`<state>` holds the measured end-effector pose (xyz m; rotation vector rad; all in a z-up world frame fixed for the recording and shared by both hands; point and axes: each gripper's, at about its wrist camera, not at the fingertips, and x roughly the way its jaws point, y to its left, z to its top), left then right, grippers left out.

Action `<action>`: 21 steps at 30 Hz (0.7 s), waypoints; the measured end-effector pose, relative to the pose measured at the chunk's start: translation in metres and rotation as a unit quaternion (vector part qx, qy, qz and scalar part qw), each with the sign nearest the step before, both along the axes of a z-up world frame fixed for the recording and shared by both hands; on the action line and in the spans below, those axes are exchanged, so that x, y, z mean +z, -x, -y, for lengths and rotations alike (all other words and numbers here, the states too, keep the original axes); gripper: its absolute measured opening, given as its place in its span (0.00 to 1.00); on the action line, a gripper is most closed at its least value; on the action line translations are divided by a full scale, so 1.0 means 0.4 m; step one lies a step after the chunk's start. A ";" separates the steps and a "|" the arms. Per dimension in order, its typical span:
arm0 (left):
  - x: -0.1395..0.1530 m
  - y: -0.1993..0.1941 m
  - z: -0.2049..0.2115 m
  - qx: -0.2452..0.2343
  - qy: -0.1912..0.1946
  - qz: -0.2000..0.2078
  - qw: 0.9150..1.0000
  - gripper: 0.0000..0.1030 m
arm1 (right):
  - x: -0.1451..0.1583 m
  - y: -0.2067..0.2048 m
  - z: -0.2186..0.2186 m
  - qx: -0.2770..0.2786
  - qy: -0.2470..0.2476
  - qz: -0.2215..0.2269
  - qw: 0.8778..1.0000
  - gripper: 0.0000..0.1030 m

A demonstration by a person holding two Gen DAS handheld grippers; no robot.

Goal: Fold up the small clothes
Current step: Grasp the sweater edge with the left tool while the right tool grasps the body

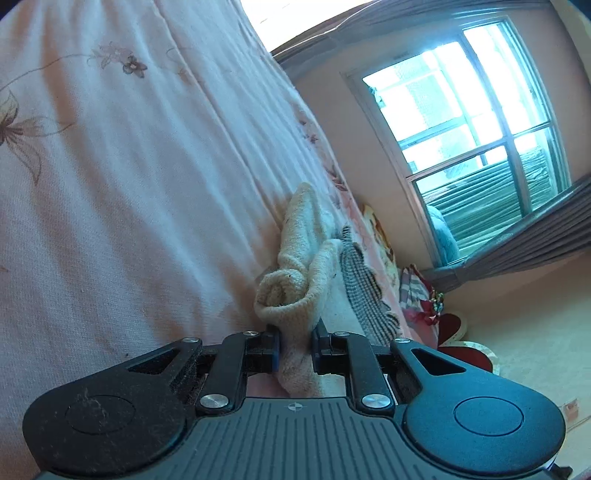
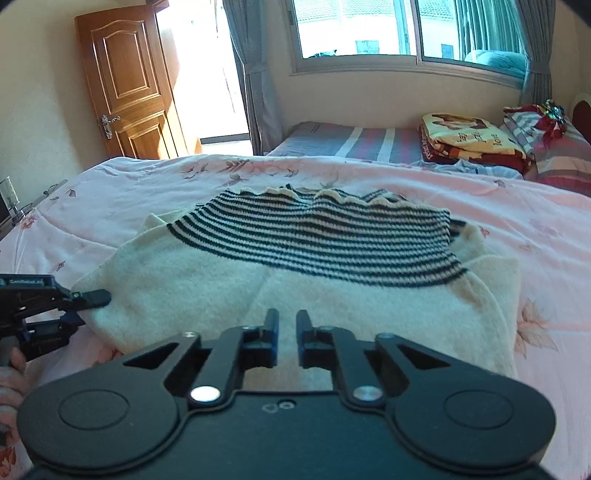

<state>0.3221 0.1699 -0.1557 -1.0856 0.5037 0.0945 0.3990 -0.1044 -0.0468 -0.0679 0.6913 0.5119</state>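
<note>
Left gripper [image 1: 295, 338] rolled onto its side, fingers [image 1: 274, 347] pinched on a fold of the cream sweater [image 2: 207, 280] at its edge. Right gripper [image 2: 286, 325] hovers over the sweater's near hem, fingers nearly together, nothing between them.

1. You face a wide bed spread with a pink floral bedsheet [image 2: 369, 173].
2. Daylight pours through a sliding window [image 2: 406, 29] hung with grey curtains [image 2: 251, 74].
3. A wooden door [image 2: 129, 81] stands open against cream walls [image 2: 369, 99].
</note>
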 end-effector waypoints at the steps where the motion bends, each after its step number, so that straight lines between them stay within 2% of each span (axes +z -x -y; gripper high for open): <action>1: 0.008 0.006 0.001 0.001 0.002 0.010 1.000 0.14 | 0.000 -0.012 -0.011 0.003 -0.003 0.002 1.000 0.04; 3: 0.011 0.018 -0.013 -0.001 0.003 0.012 1.000 0.14 | -0.009 -0.031 -0.033 0.013 -0.001 -0.001 1.000 0.03; 4: 0.000 0.011 -0.017 -0.001 0.001 -0.001 1.000 0.14 | -0.017 -0.039 -0.042 0.017 0.001 -0.004 1.000 0.03; 6: -0.033 0.001 -0.032 0.001 0.023 -0.022 0.999 0.14 | -0.043 -0.054 -0.058 0.023 0.011 -0.022 0.999 0.03; 9: -0.046 -0.002 -0.029 0.003 0.038 -0.018 0.999 0.15 | -0.067 -0.055 -0.060 0.024 0.013 -0.025 0.999 0.02; 12: -0.043 0.002 -0.009 0.011 0.028 -0.010 0.999 0.29 | -0.067 -0.053 -0.055 0.025 0.009 -0.027 0.999 0.02; 14: -0.034 -0.001 0.010 0.021 0.025 -0.004 0.999 0.45 | -0.065 -0.054 -0.055 0.027 0.009 -0.028 0.999 0.02; 16: -0.022 0.001 0.030 0.031 0.009 -0.003 0.999 0.52 | -0.064 -0.055 -0.055 0.028 0.008 -0.029 0.999 0.02; 19: -0.026 -0.011 0.021 0.049 0.010 -0.007 0.999 0.49 | -0.065 -0.060 -0.053 0.028 0.005 -0.032 0.999 0.02; 20: -0.029 -0.018 0.015 0.053 0.015 -0.011 0.998 0.36 | -0.065 -0.062 -0.053 0.027 0.004 -0.033 0.999 0.02; 21: -0.039 -0.025 0.002 0.055 0.019 -0.022 0.998 0.29 | -0.064 -0.062 -0.051 0.025 0.001 -0.035 0.999 0.02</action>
